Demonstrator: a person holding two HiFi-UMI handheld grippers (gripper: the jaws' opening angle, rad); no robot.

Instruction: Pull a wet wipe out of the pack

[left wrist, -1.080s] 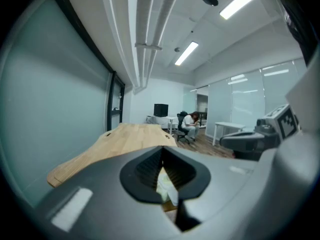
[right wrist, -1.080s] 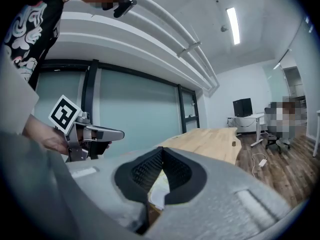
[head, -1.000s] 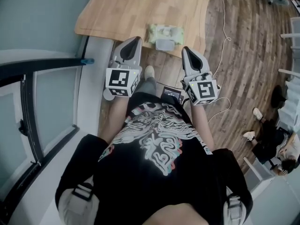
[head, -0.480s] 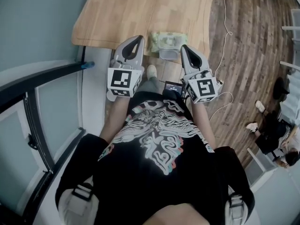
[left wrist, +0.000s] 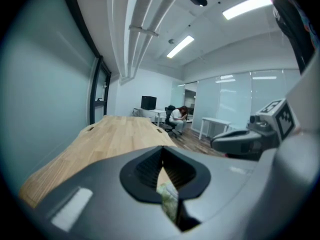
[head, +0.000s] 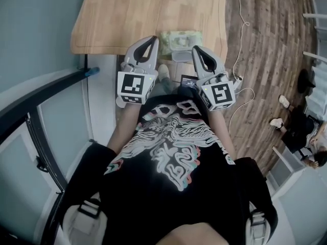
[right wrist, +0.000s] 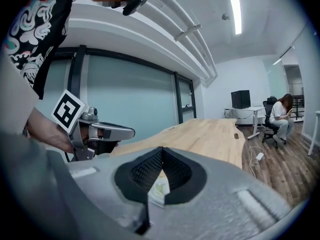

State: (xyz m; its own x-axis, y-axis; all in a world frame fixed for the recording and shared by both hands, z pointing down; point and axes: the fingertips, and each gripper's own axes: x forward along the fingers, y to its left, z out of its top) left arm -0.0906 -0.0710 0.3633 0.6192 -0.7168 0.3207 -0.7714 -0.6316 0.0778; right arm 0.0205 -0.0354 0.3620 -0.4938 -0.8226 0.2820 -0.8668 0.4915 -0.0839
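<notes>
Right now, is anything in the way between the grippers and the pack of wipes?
No, nothing that I can see. The pack of wipes lies at the near edge of the wooden table, just ahead of the left gripper and the right gripper. Only open air lies between. Both grippers' jaws are together and empty.

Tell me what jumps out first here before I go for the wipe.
Left tool and right tool, both shut and empty, hover side by side at the near edge of the wooden table. The green wet wipe pack lies right at that edge, between their tips, and neither grips it.
</notes>
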